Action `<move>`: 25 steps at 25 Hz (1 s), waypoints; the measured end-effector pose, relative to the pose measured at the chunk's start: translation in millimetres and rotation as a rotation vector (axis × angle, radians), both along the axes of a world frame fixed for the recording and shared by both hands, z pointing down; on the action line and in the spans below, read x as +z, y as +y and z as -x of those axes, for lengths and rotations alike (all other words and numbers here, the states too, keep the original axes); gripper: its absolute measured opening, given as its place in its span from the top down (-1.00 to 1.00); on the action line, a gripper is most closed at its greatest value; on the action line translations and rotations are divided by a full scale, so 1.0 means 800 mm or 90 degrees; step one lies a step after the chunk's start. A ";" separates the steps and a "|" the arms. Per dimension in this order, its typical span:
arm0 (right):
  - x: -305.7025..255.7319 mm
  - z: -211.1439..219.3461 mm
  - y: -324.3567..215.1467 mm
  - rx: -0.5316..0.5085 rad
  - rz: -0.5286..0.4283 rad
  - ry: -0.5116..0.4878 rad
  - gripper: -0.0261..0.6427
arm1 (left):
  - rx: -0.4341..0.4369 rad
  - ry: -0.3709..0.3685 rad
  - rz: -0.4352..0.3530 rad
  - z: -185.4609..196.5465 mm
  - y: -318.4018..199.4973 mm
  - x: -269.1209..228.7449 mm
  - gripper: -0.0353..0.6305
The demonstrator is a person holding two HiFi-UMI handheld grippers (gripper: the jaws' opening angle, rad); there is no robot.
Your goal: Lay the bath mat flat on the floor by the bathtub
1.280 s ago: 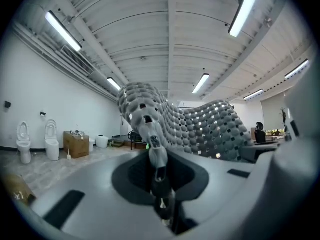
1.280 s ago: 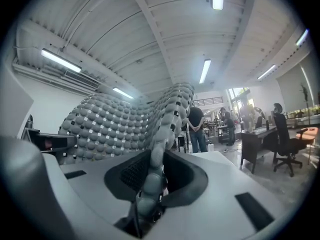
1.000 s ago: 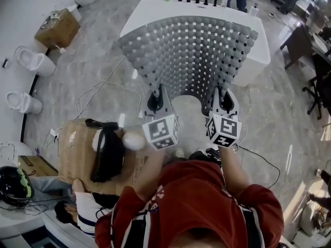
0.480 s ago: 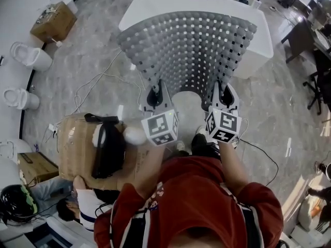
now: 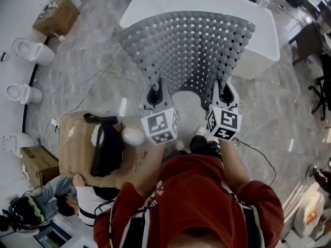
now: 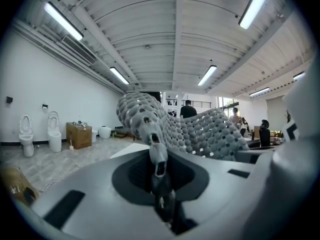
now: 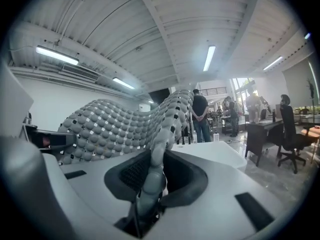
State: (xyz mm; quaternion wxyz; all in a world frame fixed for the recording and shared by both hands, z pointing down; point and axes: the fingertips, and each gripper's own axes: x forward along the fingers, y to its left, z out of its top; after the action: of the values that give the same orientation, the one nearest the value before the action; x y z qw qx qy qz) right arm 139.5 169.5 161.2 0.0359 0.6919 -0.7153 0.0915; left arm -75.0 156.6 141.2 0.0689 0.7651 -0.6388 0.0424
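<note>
Two bath mat corners pinched, left tool, right tool, mat fanned ahead

Well to the left of the left claw, two white toilets are seen standing along the wall, and a small cardboard box is set beyond them. Nearer, behind and to the left of that claw, a larger cardboard carton is found, with a black headset laid on top of it. Thin white cables are strewn between the carton and the claw. Well apart to the right of the right claw, a dark chair is placed. Ahead of the right claw, a standing person is seen from behind, and an office chair is placed further right.
</note>
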 end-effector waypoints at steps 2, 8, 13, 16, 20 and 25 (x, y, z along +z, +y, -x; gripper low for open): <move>0.004 -0.007 -0.014 -0.009 0.003 0.001 0.67 | -0.003 -0.005 0.006 -0.008 -0.011 0.005 0.76; 0.013 -0.036 -0.059 -0.028 0.014 -0.001 0.67 | -0.021 -0.014 0.032 -0.036 -0.048 0.017 0.76; 0.023 -0.063 -0.089 -0.034 0.020 -0.010 0.67 | -0.033 -0.023 0.046 -0.061 -0.072 0.026 0.76; 0.031 -0.074 -0.101 -0.041 0.024 -0.021 0.67 | -0.042 -0.028 0.055 -0.072 -0.079 0.034 0.76; 0.043 -0.092 -0.116 -0.058 0.034 -0.027 0.69 | -0.055 -0.031 0.071 -0.091 -0.089 0.046 0.76; 0.061 -0.103 -0.132 -0.077 0.052 -0.029 0.69 | -0.080 -0.027 0.090 -0.097 -0.098 0.063 0.76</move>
State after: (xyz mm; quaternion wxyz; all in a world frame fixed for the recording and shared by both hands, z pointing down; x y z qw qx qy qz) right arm 222.1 64.3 210.2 0.0533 0.6433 -0.7520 0.1337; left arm 2.3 78.5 191.9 0.1117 0.7157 -0.6823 0.0986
